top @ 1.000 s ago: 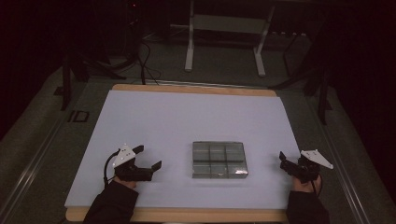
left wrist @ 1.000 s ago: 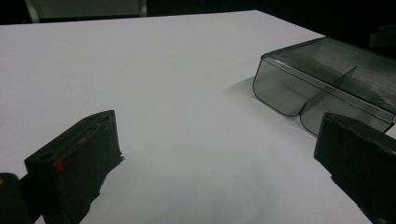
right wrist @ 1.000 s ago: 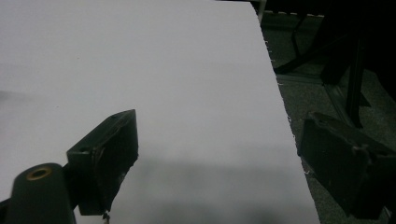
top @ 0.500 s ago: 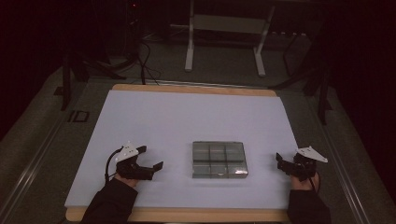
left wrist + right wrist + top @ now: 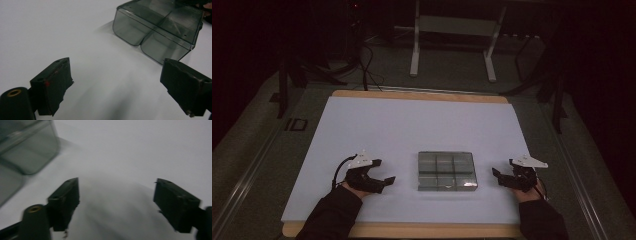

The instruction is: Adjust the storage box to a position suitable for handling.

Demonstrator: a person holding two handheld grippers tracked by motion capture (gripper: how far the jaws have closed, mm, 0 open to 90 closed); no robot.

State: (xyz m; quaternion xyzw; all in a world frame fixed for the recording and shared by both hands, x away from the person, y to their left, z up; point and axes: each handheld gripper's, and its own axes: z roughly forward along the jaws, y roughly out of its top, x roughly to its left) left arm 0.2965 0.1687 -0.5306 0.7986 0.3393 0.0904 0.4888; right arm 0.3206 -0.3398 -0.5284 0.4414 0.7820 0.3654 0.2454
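Now you flank the clear divided box [image 5: 446,171] with your left gripper [image 5: 383,182] and right gripper [image 5: 498,177], ready to take both sides; both sets of jaws have just been closing a little, yet gape wide with nothing between them

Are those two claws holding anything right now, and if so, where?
Nothing is held. The left gripper and right gripper have open, empty jaws, each apart from the box between them.
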